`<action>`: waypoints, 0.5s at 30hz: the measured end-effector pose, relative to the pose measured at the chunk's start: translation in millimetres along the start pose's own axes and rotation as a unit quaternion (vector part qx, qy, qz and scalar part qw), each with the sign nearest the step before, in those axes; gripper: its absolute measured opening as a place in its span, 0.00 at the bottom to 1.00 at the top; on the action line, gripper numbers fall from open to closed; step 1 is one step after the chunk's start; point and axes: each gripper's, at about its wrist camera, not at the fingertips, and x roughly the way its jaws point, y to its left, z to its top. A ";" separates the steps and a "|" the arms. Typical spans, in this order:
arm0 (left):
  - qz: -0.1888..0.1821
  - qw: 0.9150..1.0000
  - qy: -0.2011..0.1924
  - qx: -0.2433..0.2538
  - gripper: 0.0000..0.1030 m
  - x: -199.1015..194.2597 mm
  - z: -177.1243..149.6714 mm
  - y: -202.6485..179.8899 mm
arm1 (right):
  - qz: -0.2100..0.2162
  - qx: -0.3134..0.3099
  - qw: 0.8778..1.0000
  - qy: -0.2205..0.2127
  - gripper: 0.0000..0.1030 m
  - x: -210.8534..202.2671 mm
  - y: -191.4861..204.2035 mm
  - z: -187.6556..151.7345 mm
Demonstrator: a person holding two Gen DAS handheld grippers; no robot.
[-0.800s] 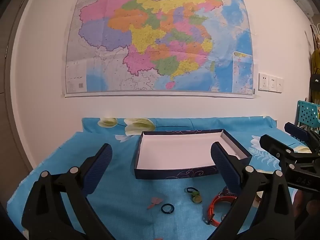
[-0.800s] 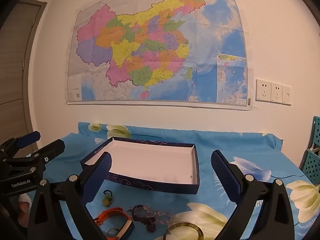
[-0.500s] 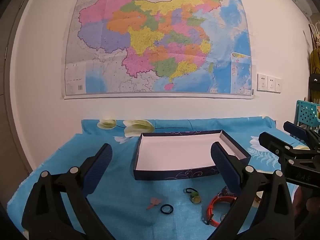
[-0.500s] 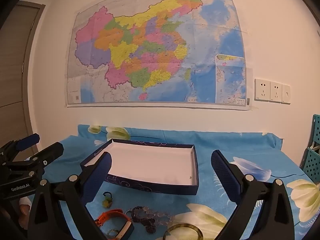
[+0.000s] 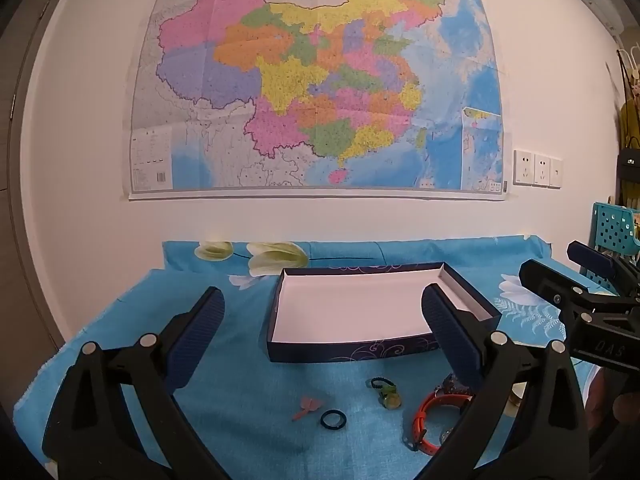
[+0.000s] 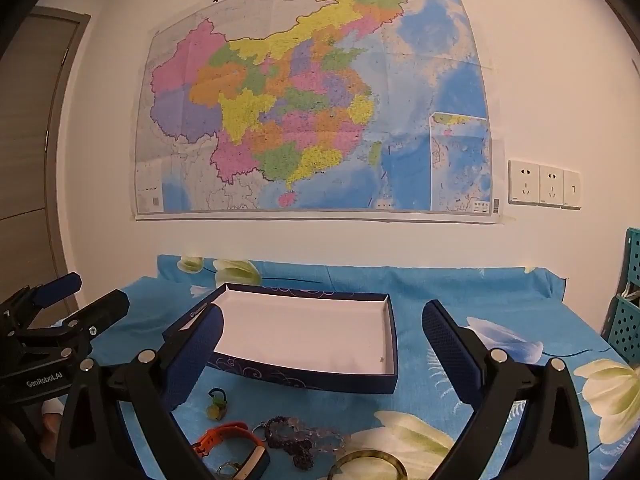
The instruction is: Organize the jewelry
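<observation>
Jaws on both grippers stand spread to their full width, with nothing between the pads. Left gripper (image 5: 322, 322) and right gripper (image 6: 322, 330) both hover above the near part of the table, tilted slightly downward toward the box.

Box (image 5: 352, 312): a shallow dark blue tray with a white inside, resting on the blue flowered cloth (image 5: 240, 380) near the middle of the table. It holds no jewelry.

Jewelry lies loose on the cloth in front of the box, on its near side:
- Small pink piece (image 5: 307, 408), furthest left in the left wrist view.
- Dark ring (image 5: 332, 419), just beside the pink piece.
- Green charm on a dark loop (image 5: 386, 392), near the front wall of the box.
- Orange band (image 5: 430, 420), partly hidden behind the left gripper's right-side finger.
- Beaded bracelet (image 6: 304, 438), just beside the orange band in the right wrist view.
- Yellowish bangle (image 6: 368, 466), at the bottom edge of the right wrist view, cut off by the frame.

A large coloured map (image 6: 312, 96) hangs on the white wall behind the table, with wall sockets (image 6: 544, 188) to its right.
</observation>
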 end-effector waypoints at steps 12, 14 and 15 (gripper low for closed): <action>0.000 1.000 -0.002 -0.001 0.94 -2.2 2.8 0.0 | 0.000 0.004 1.000 -0.003 0.93 -1.1 -1.9 3.0; 0.000 1.000 -0.002 -0.001 0.94 -2.4 3.4 0.4 | 0.001 0.005 1.000 -0.002 0.93 -1.2 -1.4 2.4; 0.000 1.000 -0.002 -0.001 0.94 -2.6 4.1 0.1 | -0.001 0.005 1.000 -0.002 0.93 -1.8 -0.8 1.9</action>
